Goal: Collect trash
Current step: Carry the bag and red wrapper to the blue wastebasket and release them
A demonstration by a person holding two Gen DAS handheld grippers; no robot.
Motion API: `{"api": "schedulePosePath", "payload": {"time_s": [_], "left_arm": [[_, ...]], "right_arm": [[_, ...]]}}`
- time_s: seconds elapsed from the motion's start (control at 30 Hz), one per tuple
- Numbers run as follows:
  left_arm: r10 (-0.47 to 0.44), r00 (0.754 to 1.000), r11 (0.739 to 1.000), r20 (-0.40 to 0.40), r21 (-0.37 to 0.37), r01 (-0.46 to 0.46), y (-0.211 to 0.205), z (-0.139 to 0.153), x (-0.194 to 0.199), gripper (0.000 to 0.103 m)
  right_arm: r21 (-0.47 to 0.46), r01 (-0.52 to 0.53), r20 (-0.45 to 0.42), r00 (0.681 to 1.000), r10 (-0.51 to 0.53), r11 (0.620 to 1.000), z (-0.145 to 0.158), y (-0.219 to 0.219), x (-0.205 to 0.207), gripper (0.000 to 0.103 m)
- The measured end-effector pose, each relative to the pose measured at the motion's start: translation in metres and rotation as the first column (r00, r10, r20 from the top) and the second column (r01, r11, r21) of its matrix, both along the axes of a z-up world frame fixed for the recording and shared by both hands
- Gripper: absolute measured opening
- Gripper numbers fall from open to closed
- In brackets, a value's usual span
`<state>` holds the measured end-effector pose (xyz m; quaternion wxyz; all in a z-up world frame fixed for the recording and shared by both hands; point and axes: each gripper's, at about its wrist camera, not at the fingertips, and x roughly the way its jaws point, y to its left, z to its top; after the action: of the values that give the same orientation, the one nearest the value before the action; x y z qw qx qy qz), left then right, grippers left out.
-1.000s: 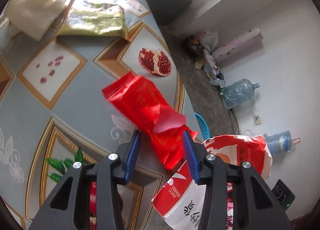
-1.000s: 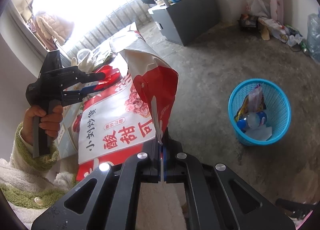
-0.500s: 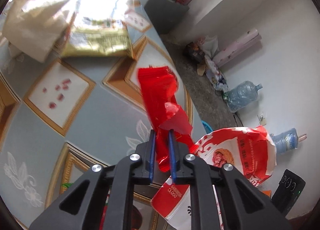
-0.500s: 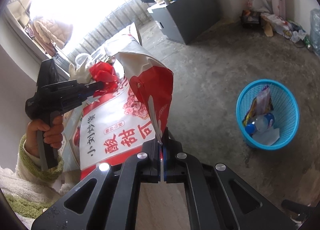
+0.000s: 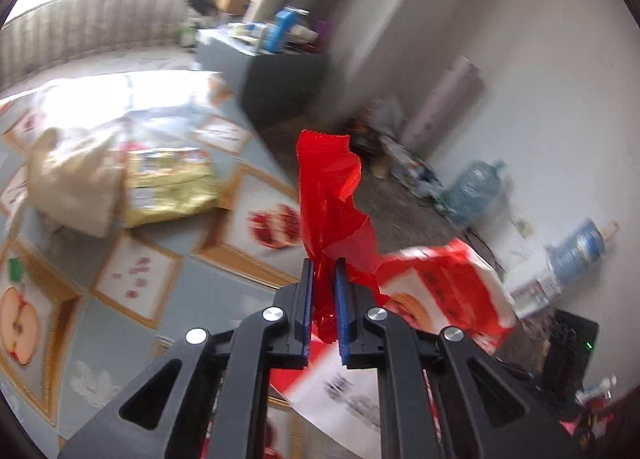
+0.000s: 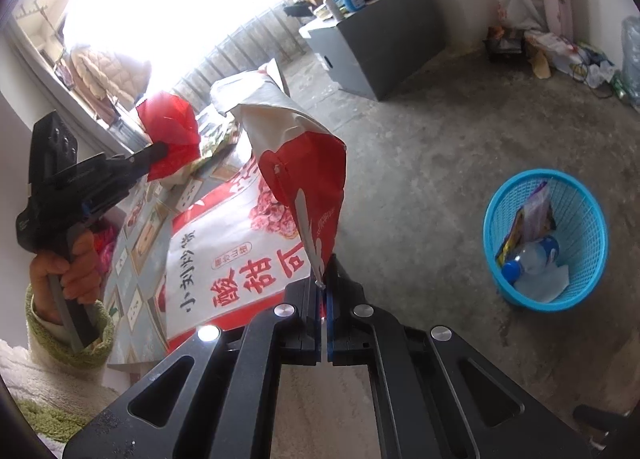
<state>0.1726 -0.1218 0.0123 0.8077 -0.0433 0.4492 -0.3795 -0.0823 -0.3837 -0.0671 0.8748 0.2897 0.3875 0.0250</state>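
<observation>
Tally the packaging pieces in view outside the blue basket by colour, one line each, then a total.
Plain red: 1, the red wrapper
Red and white: 1, the big printed bag
Yellow-green: 1, the snack pack
Total: 3

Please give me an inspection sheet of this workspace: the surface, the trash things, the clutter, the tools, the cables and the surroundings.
Surface: table with fruit-print cloth.
Job's things: red wrapper lifted off the table; large red-and-white bag held up; blue basket on the floor, already holding trash.
Clutter: yellow packet and beige bag on the table.
Tools: left tool shut on the red wrapper; right tool shut on the bag's edge.
Cables: tangle by the far wall.
Surroundings: concrete floor, grey cabinet, water jugs.
</observation>
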Motion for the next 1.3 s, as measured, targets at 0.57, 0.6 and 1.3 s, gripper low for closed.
{"api": "schedulePosePath", "payload": {"time_s": [0.57, 0.6, 1.3], "left_arm": [[-0.491, 0.860, 0.853, -0.140, 0.124, 0.507, -0.210, -0.039, -0.074, 0.010], [-0.512, 0.845, 0.834, -0.157, 0.146, 0.532, -0.229, -0.048, -0.076, 0.010], [-0.479, 0.851, 0.750, -0.215, 0.403, 0.524, -0.337, -0.136, -0.057, 0.064]], "right_arm": [[0.155, 0.416, -0.031, 0.909, -0.416, 0.896, -0.036, -0.109, -0.095, 0.000], [0.164, 0.449, -0.052, 0.893, -0.447, 0.878, -0.042, -0.117, -0.097, 0.000], [0.093, 0.732, -0.423, 0.643, -0.639, 0.675, -0.207, -0.202, -0.067, 0.062]]}}
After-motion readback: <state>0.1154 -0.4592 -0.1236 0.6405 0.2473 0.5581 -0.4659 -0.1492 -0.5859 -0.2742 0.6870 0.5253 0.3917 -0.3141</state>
